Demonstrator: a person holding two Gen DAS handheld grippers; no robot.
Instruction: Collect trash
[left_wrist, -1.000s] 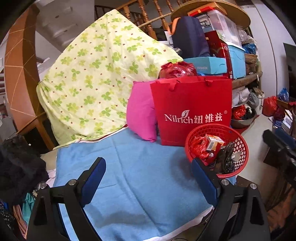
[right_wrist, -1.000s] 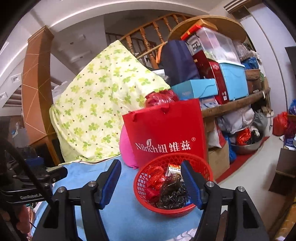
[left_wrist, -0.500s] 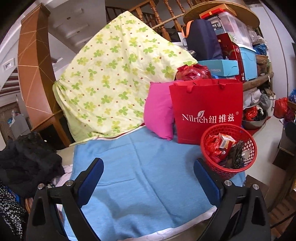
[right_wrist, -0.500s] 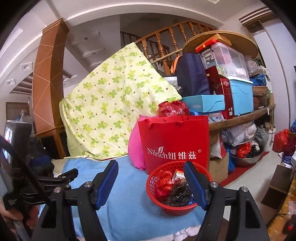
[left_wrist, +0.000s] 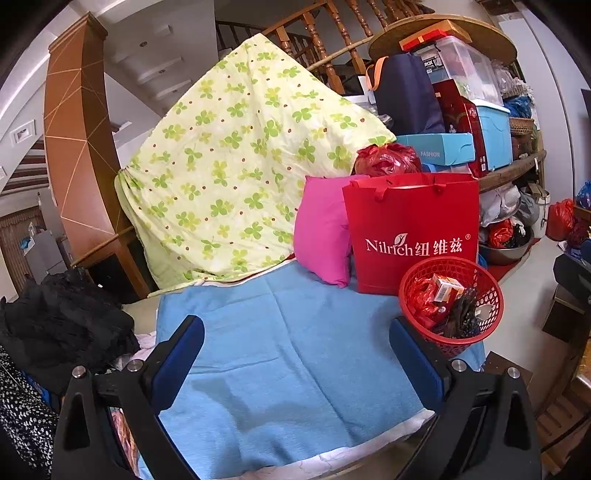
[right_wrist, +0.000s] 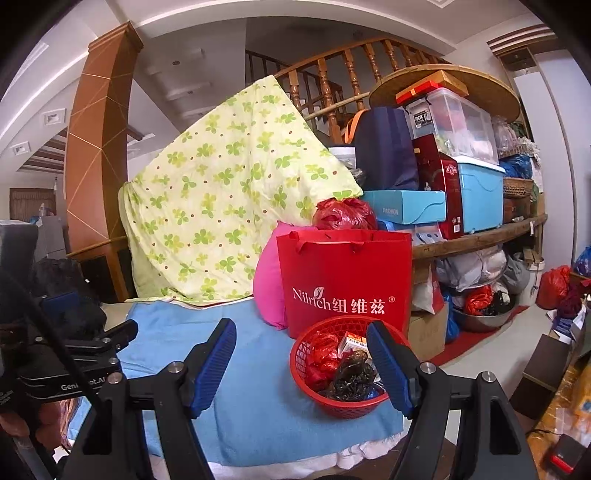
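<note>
A red mesh basket (left_wrist: 491, 295) stands at the right end of a blue blanket (left_wrist: 288, 332); it also shows in the right wrist view (right_wrist: 299, 365). It holds red plastic wrappers (right_wrist: 321, 358), a small orange and white box (right_wrist: 351, 341) and a crumpled black bag (right_wrist: 351, 376). My left gripper (left_wrist: 295, 350) is open and empty above the blanket, left of the basket. My right gripper (right_wrist: 301, 363) is open and empty, held back from the basket, which shows between its fingers.
A red Nilrich paper bag (left_wrist: 413, 232) and a pink pillow (left_wrist: 321, 236) stand behind the basket. A green clover quilt (left_wrist: 236, 173) leans behind. Stacked boxes and bins (left_wrist: 461, 122) fill the shelf at right. Black clothes (left_wrist: 62, 325) lie at left.
Both grippers have pulled back and up from the basket, so it looks smaller and farther. Both stay open and empty.
</note>
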